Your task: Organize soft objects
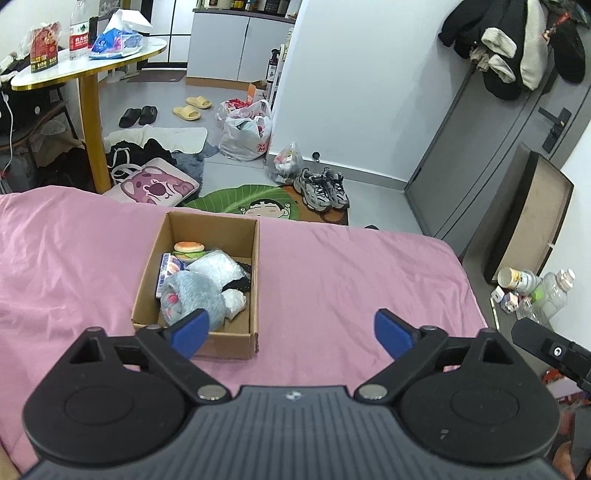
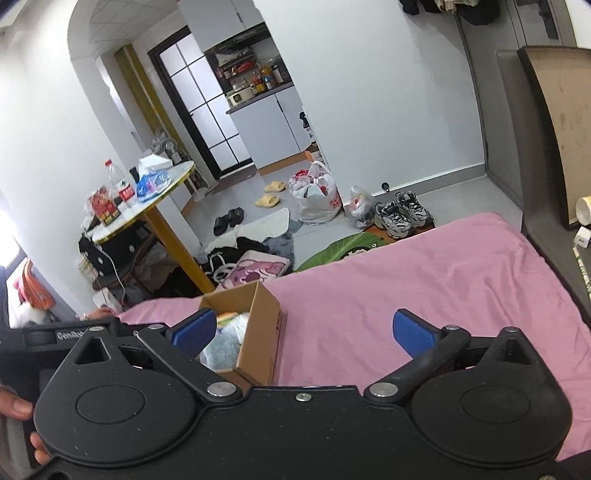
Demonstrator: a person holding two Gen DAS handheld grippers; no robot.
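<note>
Pink sheet [image 1: 332,266] covers the bed, a little wrinkled, and both grippers hang over it with nothing in them. From the left wrist, the left gripper [image 1: 291,328] has its blue fingers [image 1: 190,332] spread wide apart. An open box [image 1: 199,277] sits on the sheet just ahead of it and a bit to the left, so the left finger shows in front of the box's near corner. Inside the box lie the soft things: a gray fluffy toy [image 1: 192,299] nearest, a white bundle [image 1: 218,267] behind it, a flat packet [image 1: 168,269] along the left wall, and a toy burger [image 1: 189,250] at the back. The writing on the packet is too small to read. From the right wrist, the right gripper [image 2: 306,330] is spread wide too, with the box [image 2: 258,332] just ahead of its left finger. Part of the left gripper shows at the left edge of that view, with letters like "Gen" on it, and a hand [image 2: 18,410] holds it. Past the bed, sneakers [image 1: 321,188] stand on a green mat [image 1: 236,197]. Farther off a white bag [image 1: 245,134] with red letters I cannot read sits by the wall, near yellow slippers [image 1: 192,108]. A round table [image 1: 88,66] holds a bottle [image 1: 78,31] with a red label.
</note>
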